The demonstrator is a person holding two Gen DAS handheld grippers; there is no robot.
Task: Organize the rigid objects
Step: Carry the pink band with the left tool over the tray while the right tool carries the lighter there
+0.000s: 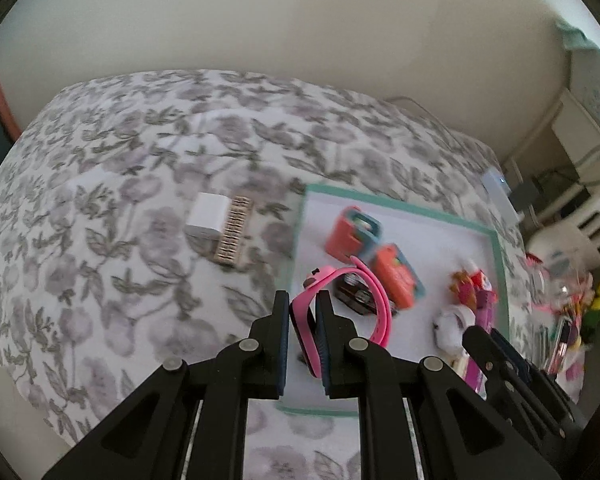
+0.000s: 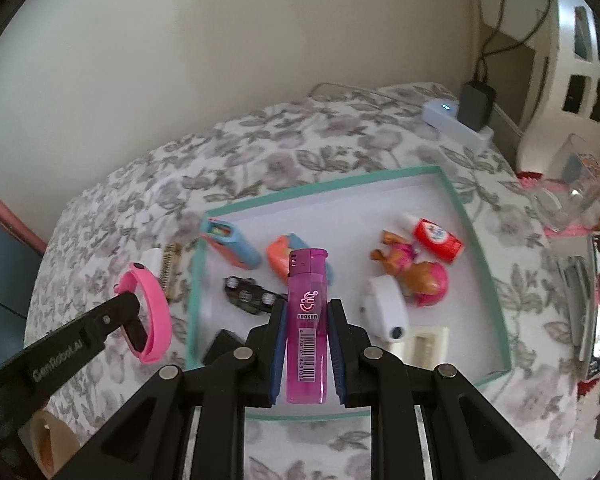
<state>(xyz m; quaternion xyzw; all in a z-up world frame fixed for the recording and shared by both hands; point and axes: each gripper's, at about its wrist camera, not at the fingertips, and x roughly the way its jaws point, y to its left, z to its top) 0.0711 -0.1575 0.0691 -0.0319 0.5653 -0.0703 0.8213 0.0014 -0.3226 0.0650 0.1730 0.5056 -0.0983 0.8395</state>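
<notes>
The left gripper (image 1: 303, 304) is closed on a pink wristband (image 1: 340, 304), clamped at the band's thick end, w/ the strap looping out to the right past the fingertips. In the right wrist view the same band (image 2: 150, 312) is seen held off the bedspread, just outside the tray's left wall. The right gripper (image 2: 306, 312) is closed on a purple lighter (image 2: 306, 328), gripped by its lower body w/ the cap end pointing away, barcode facing the camera, above the tray.

A teal-rimmed tray (image 2: 480, 236) w/ a white floor is seen below both grippers, resting on a floral bedspread (image 1: 120, 200). Inside it are seen two orange-and-blue cases (image 2: 230, 246), apart from each other, a small dark toy car (image 2: 250, 300) betw. them and the lighter, a white round gadget (image 2: 384, 312), a doll figure w/ a pink ball (image 2: 416, 272) and a red-and-white tube (image 2: 436, 238) beside it at the right. A cream item (image 2: 424, 342) lies near the tray's front right corner; what it is can't be told.

Outside the tray, to its left, a white block (image 1: 206, 220) touching a tan ribbed piece (image 1: 234, 236) is seen on the bedspread.
</notes>
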